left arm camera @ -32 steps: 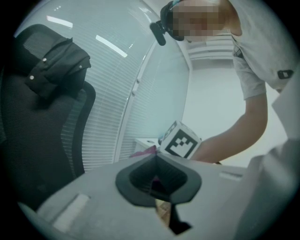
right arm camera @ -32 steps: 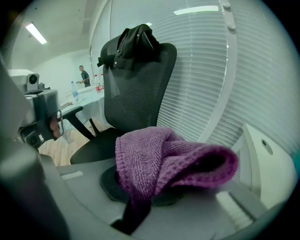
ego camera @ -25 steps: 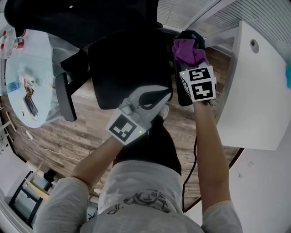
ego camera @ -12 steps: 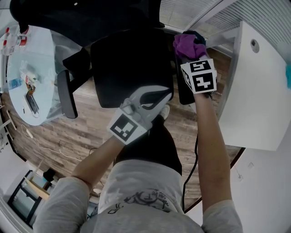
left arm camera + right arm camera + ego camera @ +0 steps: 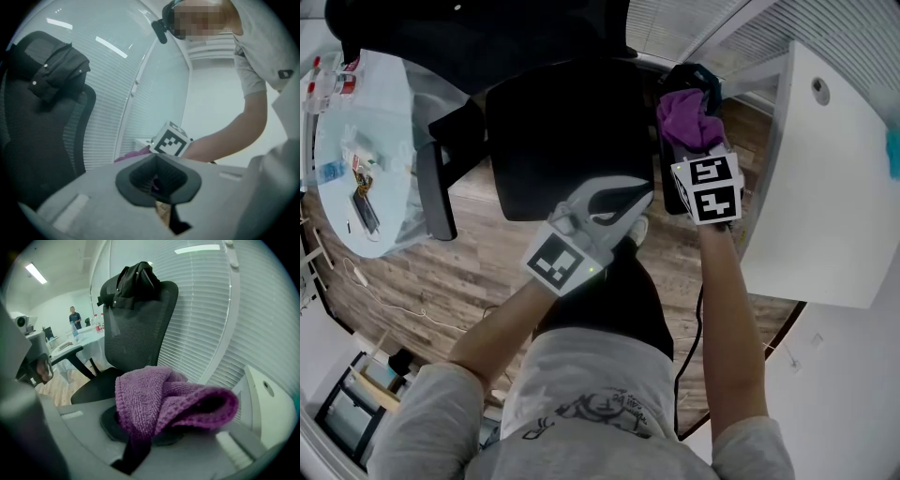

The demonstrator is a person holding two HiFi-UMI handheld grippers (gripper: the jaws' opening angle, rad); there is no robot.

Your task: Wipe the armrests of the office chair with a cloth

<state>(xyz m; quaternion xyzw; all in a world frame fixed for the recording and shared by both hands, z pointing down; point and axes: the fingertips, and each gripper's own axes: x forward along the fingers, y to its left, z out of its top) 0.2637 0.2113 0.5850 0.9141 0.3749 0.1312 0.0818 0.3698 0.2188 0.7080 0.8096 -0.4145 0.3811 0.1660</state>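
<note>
**Purple cloth on the right armrest**

Head view: the right gripper (image 5: 692,148) is holding a purple cloth (image 5: 684,108) at the far end of the office chair's right armrest (image 5: 668,202), above a wood floor (image 5: 487,272). The left gripper (image 5: 642,195) is hovering by the seat (image 5: 572,141).

Left gripper view: the jaws are sitting closed on nothing.

Right gripper view: the jaws are clamping the cloth, with blinds (image 5: 211,310) showing behind the backrest (image 5: 140,329).

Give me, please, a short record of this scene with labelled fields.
chair: black office chair, dark jacket draped over its backrest
cloth: purple cloth, lying over the armrest on the person's right
right gripper: shut on the purple cloth
left gripper: shut, holding nothing, near the seat's front edge
other armrest: nothing on it
</note>
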